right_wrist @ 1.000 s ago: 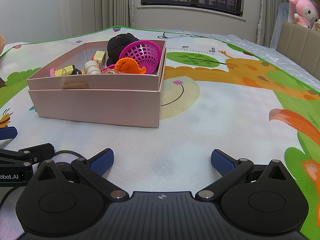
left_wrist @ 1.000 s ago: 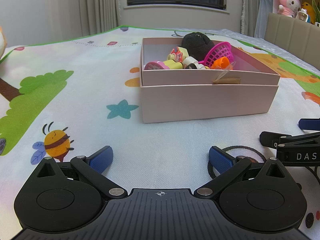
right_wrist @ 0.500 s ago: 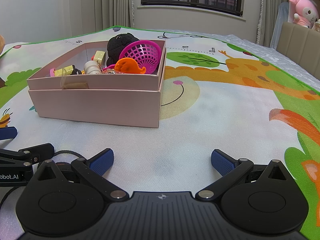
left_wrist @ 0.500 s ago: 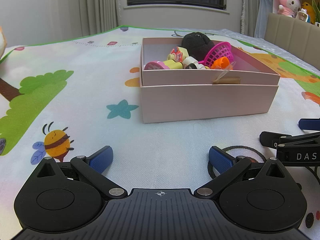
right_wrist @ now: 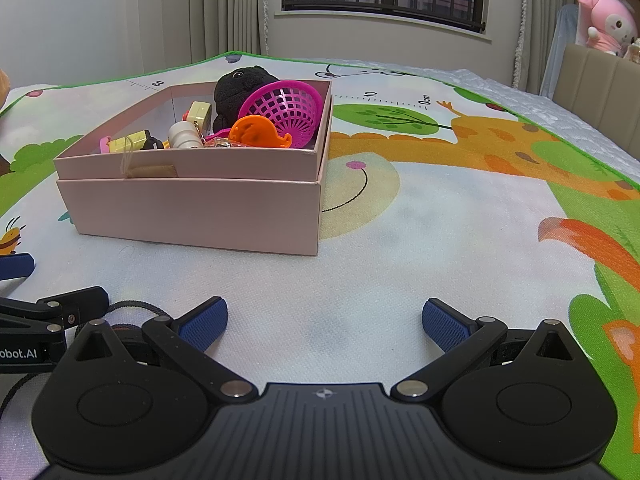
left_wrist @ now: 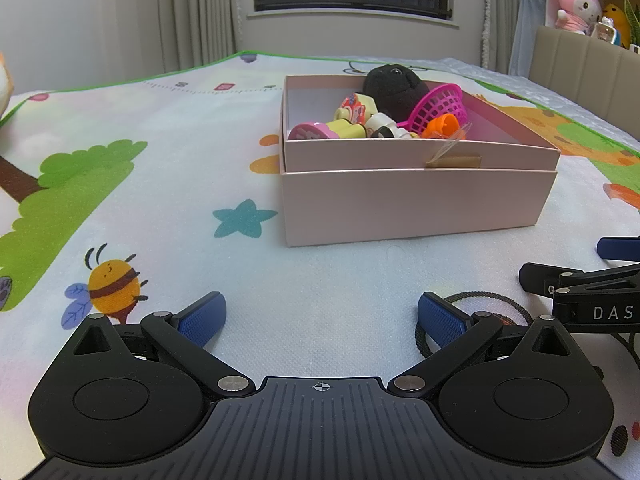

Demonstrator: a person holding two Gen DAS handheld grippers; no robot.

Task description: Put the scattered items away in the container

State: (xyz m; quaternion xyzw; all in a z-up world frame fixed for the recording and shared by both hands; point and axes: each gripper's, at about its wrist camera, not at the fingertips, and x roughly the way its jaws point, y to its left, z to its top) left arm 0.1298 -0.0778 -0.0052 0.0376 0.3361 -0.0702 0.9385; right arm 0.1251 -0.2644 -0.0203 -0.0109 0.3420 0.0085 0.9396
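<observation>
Toys heaped in pink box (left_wrist: 416,204) at frame centre, left gripper (left_wrist: 320,316) and right gripper (right_wrist: 324,320) both spread wide, empty, low on play mat (left_wrist: 160,200)

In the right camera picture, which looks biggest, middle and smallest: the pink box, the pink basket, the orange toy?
1. pink box, clearly largest
2. pink basket
3. orange toy, smallest, partly hidden by the box wall
</observation>
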